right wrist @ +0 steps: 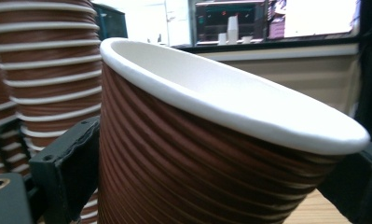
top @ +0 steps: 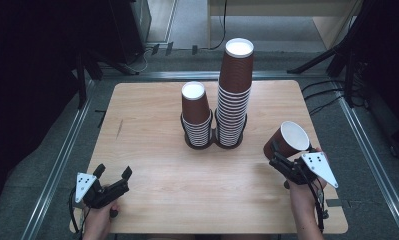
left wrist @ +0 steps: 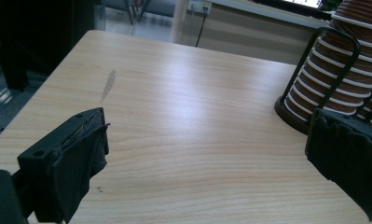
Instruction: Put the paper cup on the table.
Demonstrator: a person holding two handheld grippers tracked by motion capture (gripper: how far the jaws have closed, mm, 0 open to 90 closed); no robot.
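A brown ribbed paper cup [top: 287,140] [right wrist: 207,154] with a white inside sits tilted in my right gripper [top: 283,159], which is shut on its wall at the table's right side. Two stacks of the same cups stand in a black wire holder [top: 214,140] at the table's middle: a tall stack [top: 234,95] on the right and a short stack [top: 196,115] on the left. My left gripper [top: 113,175] [left wrist: 202,158] rests open near the front left corner, nothing between its fingers. The short stack's lower part [left wrist: 335,70] shows at the right of the left gripper view.
The wooden table [top: 152,130] has a dark smear [top: 119,128] on its left side. A grey floor with metal rails surrounds it. Cables [top: 327,97] trail off the right edge, and dark stands and furniture lie beyond the far edge.
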